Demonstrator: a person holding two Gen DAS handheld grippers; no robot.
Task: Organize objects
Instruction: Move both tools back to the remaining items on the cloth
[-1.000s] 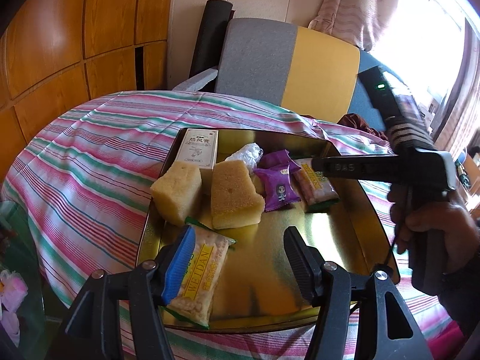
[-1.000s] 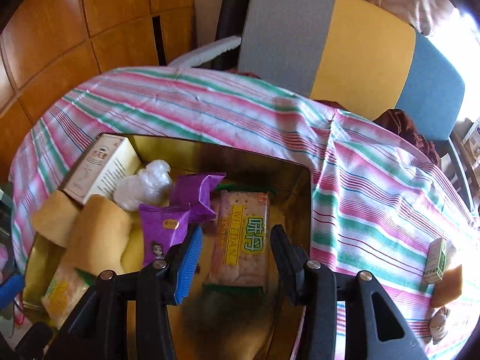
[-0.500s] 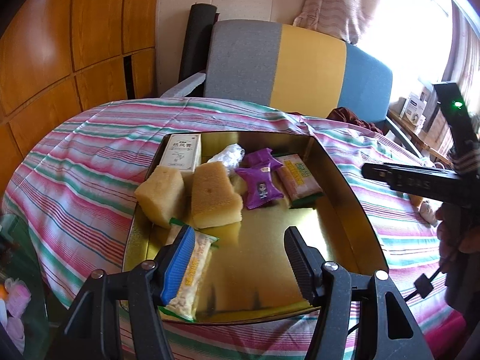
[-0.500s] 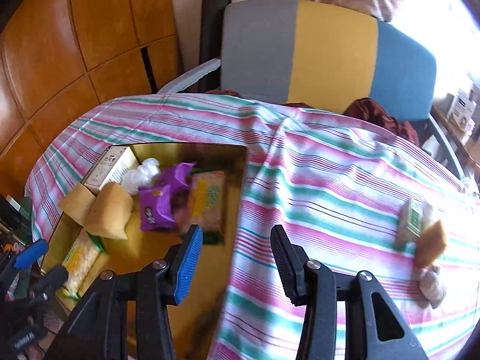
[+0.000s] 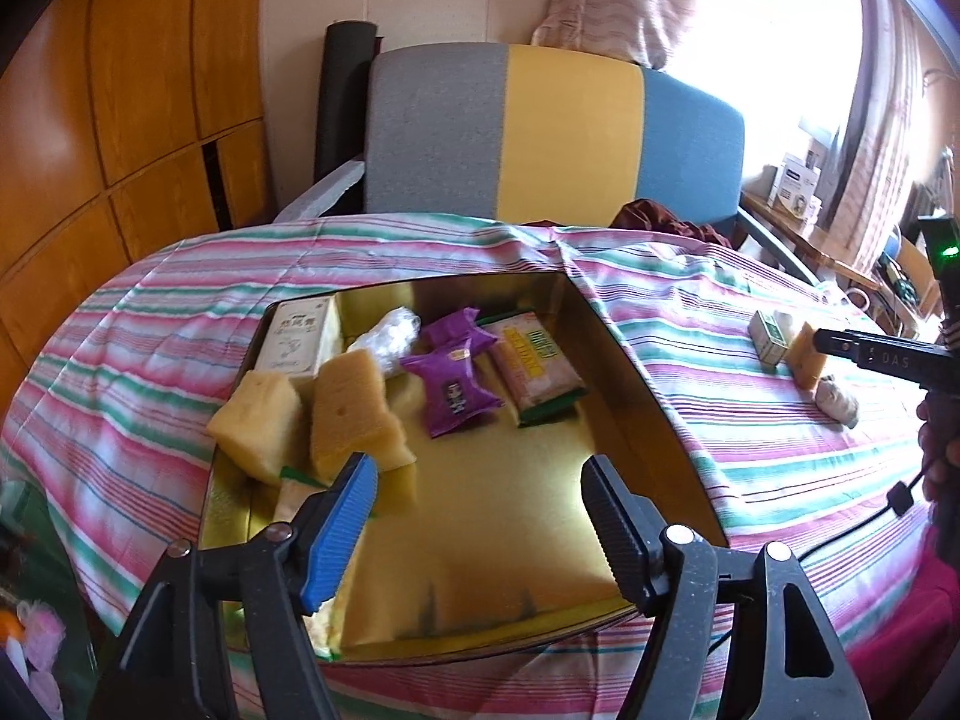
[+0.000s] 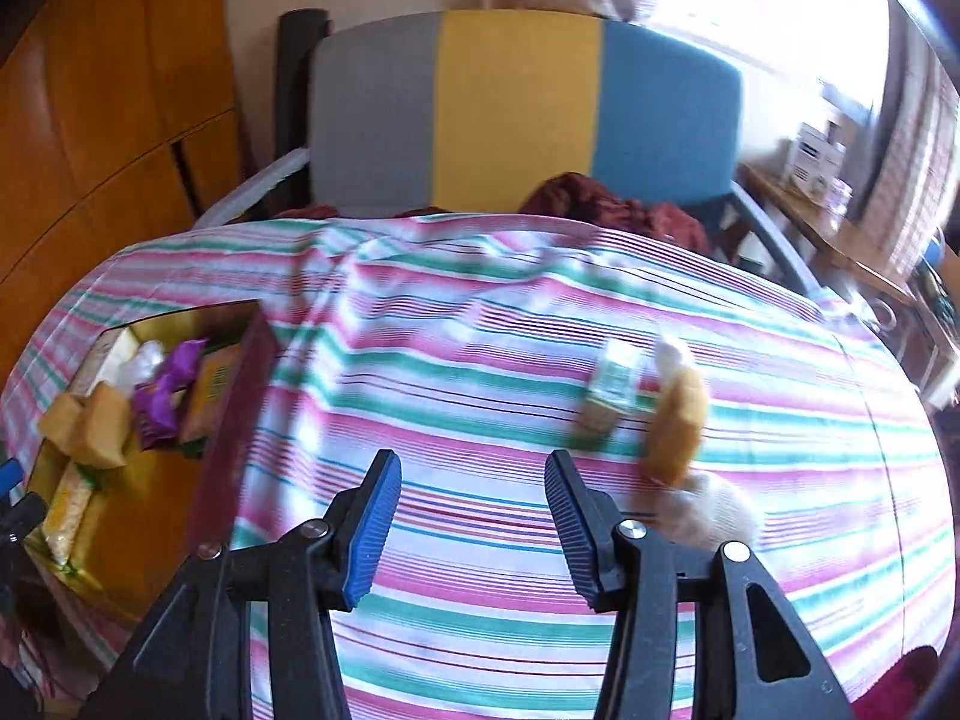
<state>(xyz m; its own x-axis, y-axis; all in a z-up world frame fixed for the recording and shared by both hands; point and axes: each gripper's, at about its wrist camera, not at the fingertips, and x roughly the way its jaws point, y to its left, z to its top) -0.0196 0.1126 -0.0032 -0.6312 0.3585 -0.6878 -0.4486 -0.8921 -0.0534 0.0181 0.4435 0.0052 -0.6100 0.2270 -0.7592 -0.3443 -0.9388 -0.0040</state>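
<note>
Tray (image 5: 645,384): your gold tray sits on the striped cloth, right ahead of your left jaws and partly under them; from your right jaws it lies well off to the left.
Tray load: ahead of the left jaws, two yellow sponge blocks (image 5: 351,414) lean together, a white box (image 5: 297,336) stands behind them, a clear-wrapped lump (image 5: 390,333) is beside it, then two purple packets (image 5: 453,387) and a cracker packet (image 5: 537,369) toward the far right corner.
Near packet (image 5: 300,495): another cracker packet lies in the tray's near left corner, just behind your left blue pad, mostly hidden by it. No pad presses on it.
Left gripper (image 5: 480,510): your jaws stand apart and have just been opening; only bare gold tray floor shows between them.
Loose things: three items are out on the cloth, ahead and to the right of your right jaws: a small green-and-white box (image 6: 609,396), an orange-brown wedge (image 6: 678,426) just beside it, and a pale wrapped lump (image 6: 711,513) close to your right finger. That view is blurred, so I can't read labels.
Right gripper (image 6: 474,525): jaws apart, nothing between them but striped cloth (image 6: 480,372).
Right gripper from the left view: its black body reaches in from the right edge, the tip near the wedge; your hand (image 5: 939,450) grips it below.
Beyond: a grey, yellow and blue chair back (image 5: 558,132) stands past the table, wood panels to the left.
</note>
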